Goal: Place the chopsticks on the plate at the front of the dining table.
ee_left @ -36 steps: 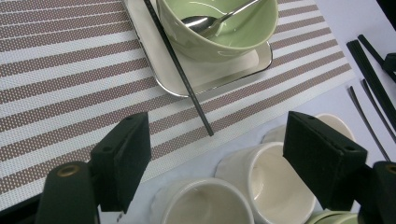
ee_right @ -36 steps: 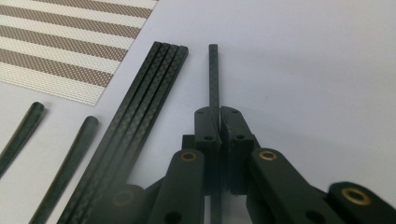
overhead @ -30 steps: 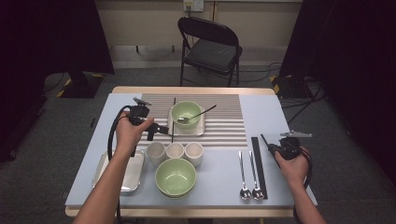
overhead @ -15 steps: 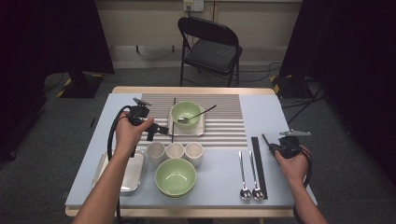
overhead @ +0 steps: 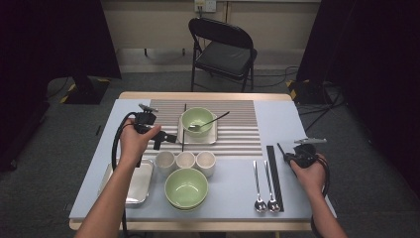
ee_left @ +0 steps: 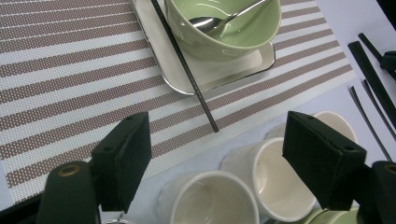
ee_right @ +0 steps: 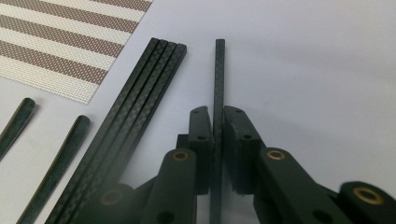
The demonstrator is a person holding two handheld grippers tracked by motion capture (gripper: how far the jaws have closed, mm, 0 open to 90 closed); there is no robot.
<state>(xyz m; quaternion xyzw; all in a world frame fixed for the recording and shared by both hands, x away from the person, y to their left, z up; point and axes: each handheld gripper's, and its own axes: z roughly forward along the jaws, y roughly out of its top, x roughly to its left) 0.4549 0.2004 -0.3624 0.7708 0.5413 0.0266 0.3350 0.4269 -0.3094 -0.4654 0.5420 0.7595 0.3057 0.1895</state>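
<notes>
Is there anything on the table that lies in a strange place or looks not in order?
One black chopstick lies alone across the edge of the small white square tray under the green bowl, its tip on the striped placemat. The other black chopsticks lie bundled near the right gripper, which holds a single chopstick.

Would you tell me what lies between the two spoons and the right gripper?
In the high view, a bundle of black chopsticks lies between the spoons and the right gripper, which has one chopstick between its jaws.
</notes>
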